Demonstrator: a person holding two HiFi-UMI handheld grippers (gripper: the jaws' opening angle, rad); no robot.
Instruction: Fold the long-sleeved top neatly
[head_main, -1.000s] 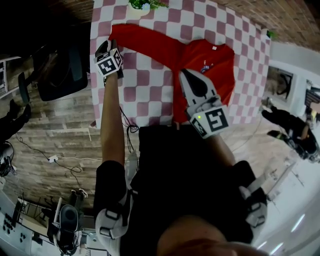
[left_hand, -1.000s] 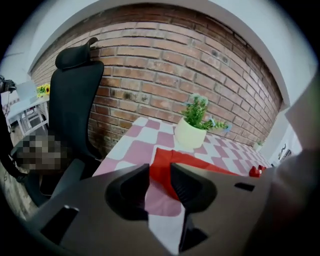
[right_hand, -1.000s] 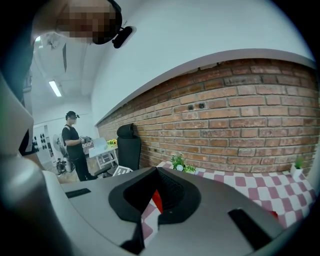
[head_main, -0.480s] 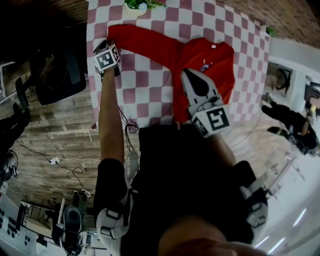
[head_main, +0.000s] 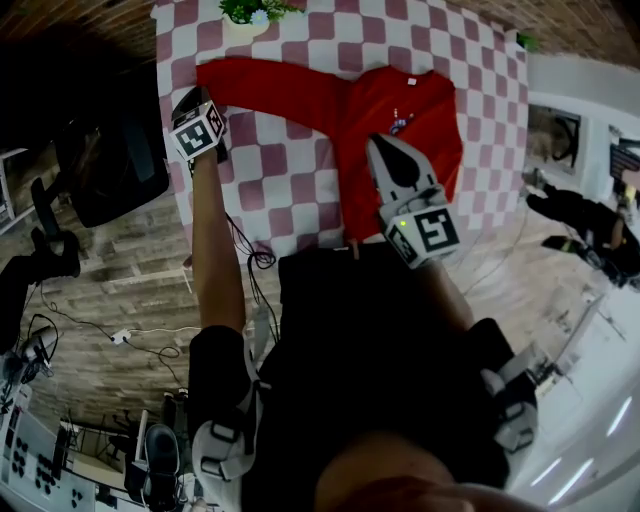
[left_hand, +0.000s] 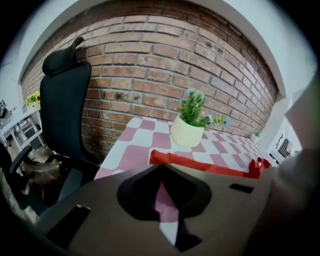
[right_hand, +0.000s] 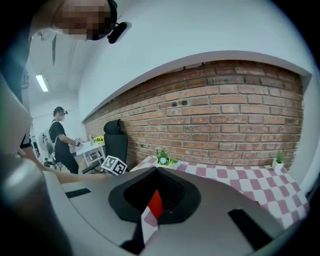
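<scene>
Drifted farther over the body of the red top (head_main: 420, 110) since a second ago with the shut, empty right tool (head_main: 377, 142), while just closing the left tool (left_hand: 161, 167) thin onto the cuff of its sleeve (head_main: 270, 85), stretched flat across the checked counter (head_main: 290, 170), seemingly for folding inward.

Head view: your right claw (head_main: 376, 142) and its marker cube cover the lower middle of the long-sleeved top (head_main: 400, 100), so the hem there is hidden. Where the second sleeve lies cannot be told. The chest print (head_main: 399, 125) is too small to read. The plant pot (head_main: 243, 22) is cut off by the upper edge. Your left claw (head_main: 198, 95), its jaws just closing onto the cuff, hides the cuff's end. Left gripper view: the claw's body masks the near desk (left_hand: 132, 152).
</scene>
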